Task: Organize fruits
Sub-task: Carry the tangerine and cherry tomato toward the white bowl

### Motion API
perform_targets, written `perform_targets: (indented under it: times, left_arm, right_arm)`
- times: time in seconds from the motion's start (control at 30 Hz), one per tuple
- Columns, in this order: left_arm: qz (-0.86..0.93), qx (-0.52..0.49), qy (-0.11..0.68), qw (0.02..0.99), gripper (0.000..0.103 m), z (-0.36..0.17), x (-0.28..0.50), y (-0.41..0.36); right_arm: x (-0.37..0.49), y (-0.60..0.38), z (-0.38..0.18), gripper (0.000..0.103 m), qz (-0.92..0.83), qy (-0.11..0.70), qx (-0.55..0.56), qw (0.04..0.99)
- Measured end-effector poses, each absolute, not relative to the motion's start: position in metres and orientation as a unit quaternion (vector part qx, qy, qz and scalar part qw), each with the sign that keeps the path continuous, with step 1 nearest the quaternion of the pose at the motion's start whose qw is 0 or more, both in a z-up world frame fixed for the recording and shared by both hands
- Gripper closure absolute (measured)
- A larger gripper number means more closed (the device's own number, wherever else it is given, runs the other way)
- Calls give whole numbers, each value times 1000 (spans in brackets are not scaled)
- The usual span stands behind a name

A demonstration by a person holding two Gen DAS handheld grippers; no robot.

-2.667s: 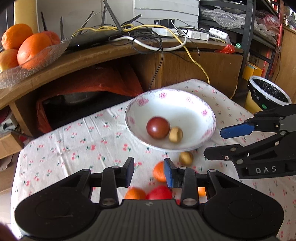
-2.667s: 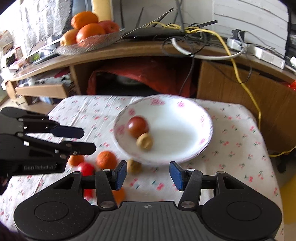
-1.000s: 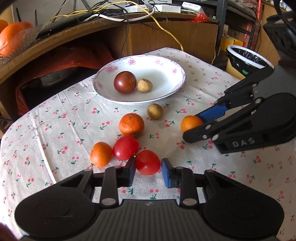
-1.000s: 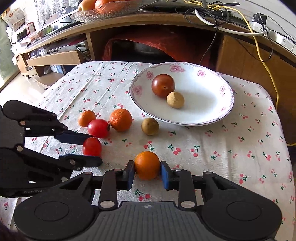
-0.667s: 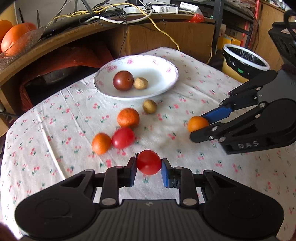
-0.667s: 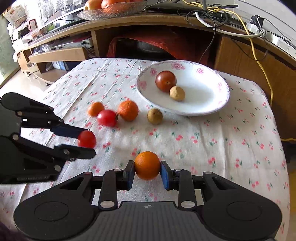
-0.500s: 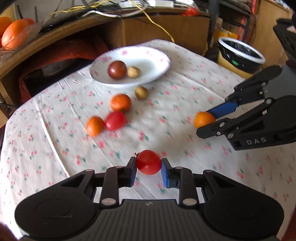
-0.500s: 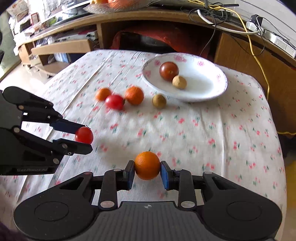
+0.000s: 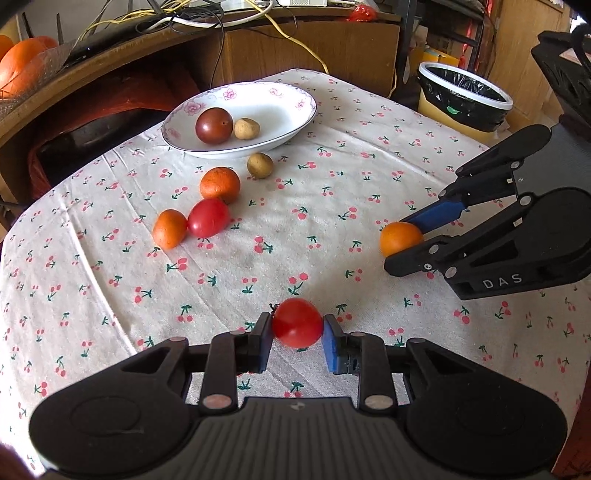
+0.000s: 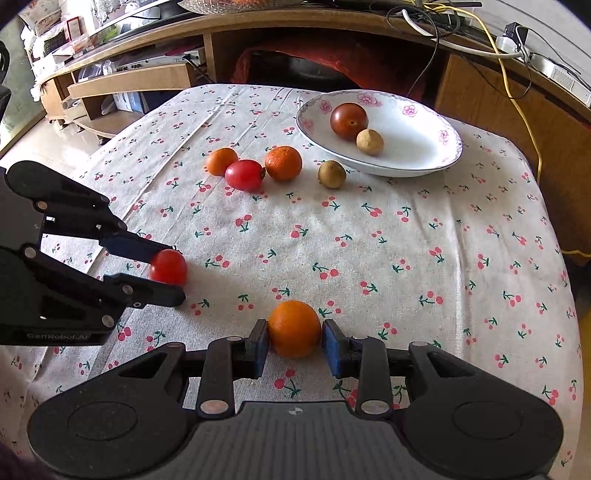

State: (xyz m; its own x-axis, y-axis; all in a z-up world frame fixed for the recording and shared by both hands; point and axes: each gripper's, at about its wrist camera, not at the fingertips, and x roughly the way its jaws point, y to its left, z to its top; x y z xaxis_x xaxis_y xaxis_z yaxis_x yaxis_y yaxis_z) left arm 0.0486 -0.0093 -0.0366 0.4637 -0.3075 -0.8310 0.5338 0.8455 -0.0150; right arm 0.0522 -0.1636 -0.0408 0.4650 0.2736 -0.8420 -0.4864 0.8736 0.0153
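Observation:
My left gripper [image 9: 297, 328] is shut on a red tomato [image 9: 297, 322], held above the cherry-print tablecloth [image 9: 110, 295]. My right gripper [image 10: 294, 339] is shut on a small orange [image 10: 294, 328]; the left wrist view shows that orange [image 9: 400, 238] off to the right. A white flowered bowl [image 9: 288, 110] at the far side holds a dark red fruit [image 9: 213, 124] and a small tan fruit [image 9: 246, 128]. On the cloth near the bowl lie a tan fruit [image 9: 260, 165], two oranges [image 9: 219, 184] [image 9: 169, 228] and a second red tomato [image 9: 208, 217].
A wooden shelf [image 10: 295, 22] with cables runs behind the table; a glass dish of oranges [image 9: 22, 62] sits on it at left. A bin with a black liner [image 9: 465, 96] stands beyond the table's right edge. The table drops off at left [image 10: 55, 158].
Both grippers shut on their fruits, the left on a tomato and the right on an orange, then lifted and pulled back from the bowl; the other fruits stayed in place.

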Motion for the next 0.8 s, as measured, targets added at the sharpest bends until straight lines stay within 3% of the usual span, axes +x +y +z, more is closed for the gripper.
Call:
perform_targets:
  times: [0.6, 0.8]
  left_arm:
    - [-207, 121, 447, 861, 60, -40, 54, -20]
    - [-197, 142, 457, 856, 66, -36, 52, -29]
  right_arm:
    - [52, -164, -40, 76, 213, 479, -114, 844]
    - [45, -165, -34, 79, 205, 481, -126, 843]
